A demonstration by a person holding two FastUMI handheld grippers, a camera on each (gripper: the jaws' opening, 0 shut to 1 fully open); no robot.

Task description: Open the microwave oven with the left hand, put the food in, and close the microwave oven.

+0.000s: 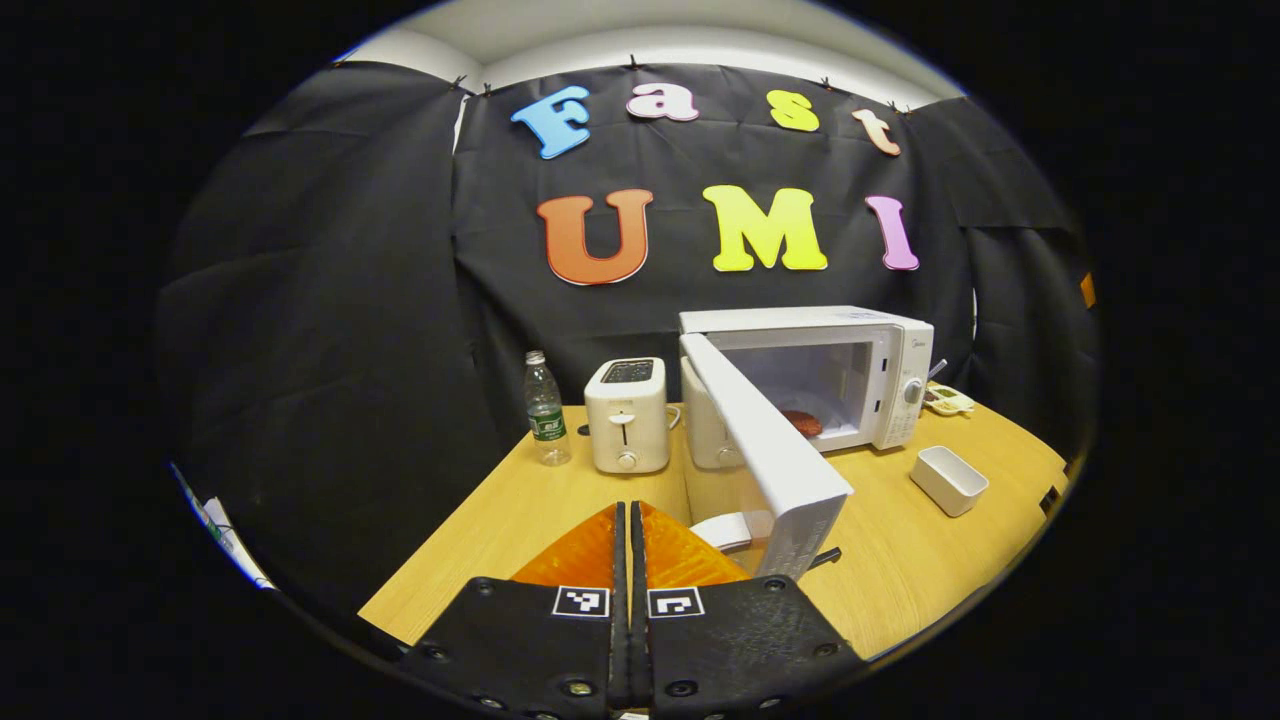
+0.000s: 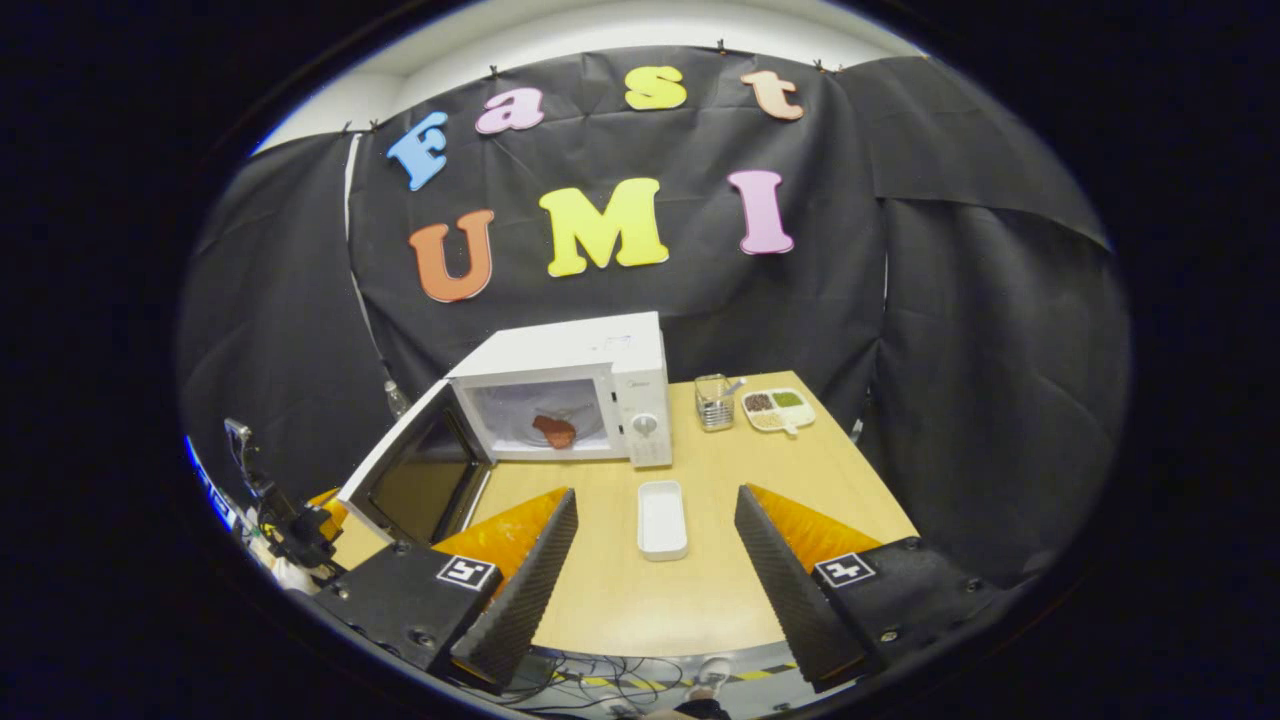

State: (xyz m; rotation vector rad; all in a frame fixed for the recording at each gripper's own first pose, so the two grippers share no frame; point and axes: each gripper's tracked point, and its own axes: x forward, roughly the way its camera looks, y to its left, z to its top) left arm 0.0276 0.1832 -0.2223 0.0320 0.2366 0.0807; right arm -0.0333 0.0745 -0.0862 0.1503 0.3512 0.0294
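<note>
The left gripper view looks from the table's (image 1: 560,500) near left edge, close behind the open microwave door (image 1: 765,450), while the right gripper view faces the microwave (image 2: 570,395) from farther back; both share its interior and the white tray (image 2: 662,518).

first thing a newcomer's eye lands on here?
Probably the white microwave at the back of the wooden table, its door swung wide open and a reddish-brown piece of food lying inside. Next, the empty white tray on the table in front of it, framed between the open fingers of the right gripper. In the left gripper view, the left gripper sits shut, just short of the door's edge.
</note>
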